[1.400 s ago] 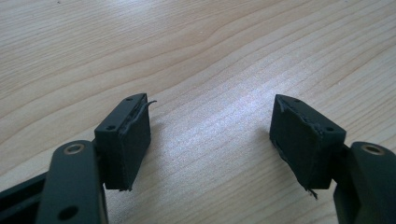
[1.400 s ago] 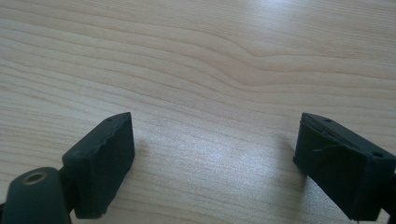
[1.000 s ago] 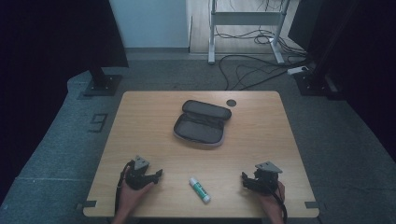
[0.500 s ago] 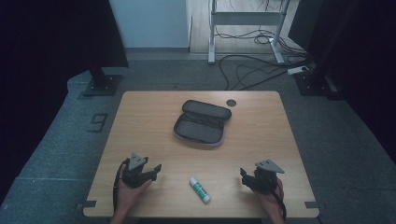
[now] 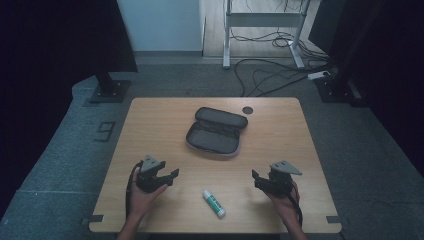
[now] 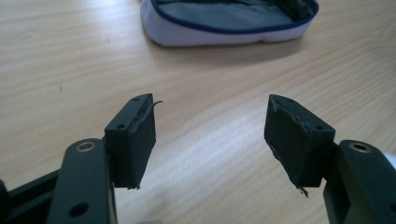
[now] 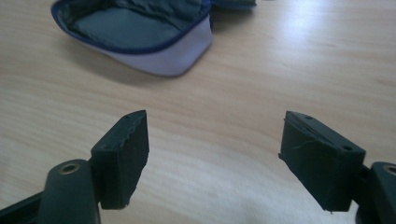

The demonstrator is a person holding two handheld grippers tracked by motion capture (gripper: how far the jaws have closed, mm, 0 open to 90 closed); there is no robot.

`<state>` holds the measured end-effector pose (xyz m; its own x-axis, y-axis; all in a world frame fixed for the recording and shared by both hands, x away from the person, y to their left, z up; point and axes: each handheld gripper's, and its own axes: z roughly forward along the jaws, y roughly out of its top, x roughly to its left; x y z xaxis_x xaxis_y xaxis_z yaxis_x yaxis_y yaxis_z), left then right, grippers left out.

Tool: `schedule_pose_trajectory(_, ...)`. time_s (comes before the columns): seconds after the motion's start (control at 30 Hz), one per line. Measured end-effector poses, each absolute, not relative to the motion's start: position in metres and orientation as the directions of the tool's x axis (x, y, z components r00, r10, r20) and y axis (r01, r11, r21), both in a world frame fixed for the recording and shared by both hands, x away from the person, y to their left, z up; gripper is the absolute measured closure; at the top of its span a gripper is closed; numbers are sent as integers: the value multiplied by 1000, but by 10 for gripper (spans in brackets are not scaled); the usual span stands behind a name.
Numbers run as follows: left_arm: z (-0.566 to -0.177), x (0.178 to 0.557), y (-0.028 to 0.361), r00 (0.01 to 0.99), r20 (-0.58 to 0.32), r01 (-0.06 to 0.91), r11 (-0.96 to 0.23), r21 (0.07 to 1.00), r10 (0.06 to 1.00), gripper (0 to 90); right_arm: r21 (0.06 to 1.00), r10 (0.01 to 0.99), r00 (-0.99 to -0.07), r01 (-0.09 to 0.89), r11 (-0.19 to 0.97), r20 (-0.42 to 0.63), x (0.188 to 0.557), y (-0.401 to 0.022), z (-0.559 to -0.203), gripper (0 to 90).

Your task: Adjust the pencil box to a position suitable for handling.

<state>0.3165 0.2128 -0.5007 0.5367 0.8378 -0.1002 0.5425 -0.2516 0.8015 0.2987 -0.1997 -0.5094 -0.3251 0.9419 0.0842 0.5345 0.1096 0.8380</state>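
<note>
Both grippers [image 5: 172, 175] [image 5: 256, 177] higher — fingers narrower

My grippers: two, left gripper [image 5: 172, 175] and right gripper [image 5: 256, 179]
Pencil case [image 5: 216, 132]: one
Glue stick [image 5: 214, 204]: one
Desk [image 5: 150, 120]: one

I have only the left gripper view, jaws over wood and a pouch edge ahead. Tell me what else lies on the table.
Observer: A glue stick lies on the wooden table near its front edge, between the left gripper and the right gripper.
Operator: Report the pouch's state.
Observer: The pencil case lies unzipped and folded open at the table's middle; nothing shows inside it.
Operator: Give me the right gripper.
Observer: Its jaws have just been closing a little, yet stand apart with nothing between them, pointing toward the case.
Operator: Anything past the case?
Observer: A small dark round disc sits near the far edge.
</note>
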Motion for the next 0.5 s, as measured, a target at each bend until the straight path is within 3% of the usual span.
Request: schedule_pose_trajectory(0.5,-488,354,200,512,-132,559,-213,802,849,357,844,938,-342,519,136,59,331,-173,-492,283)
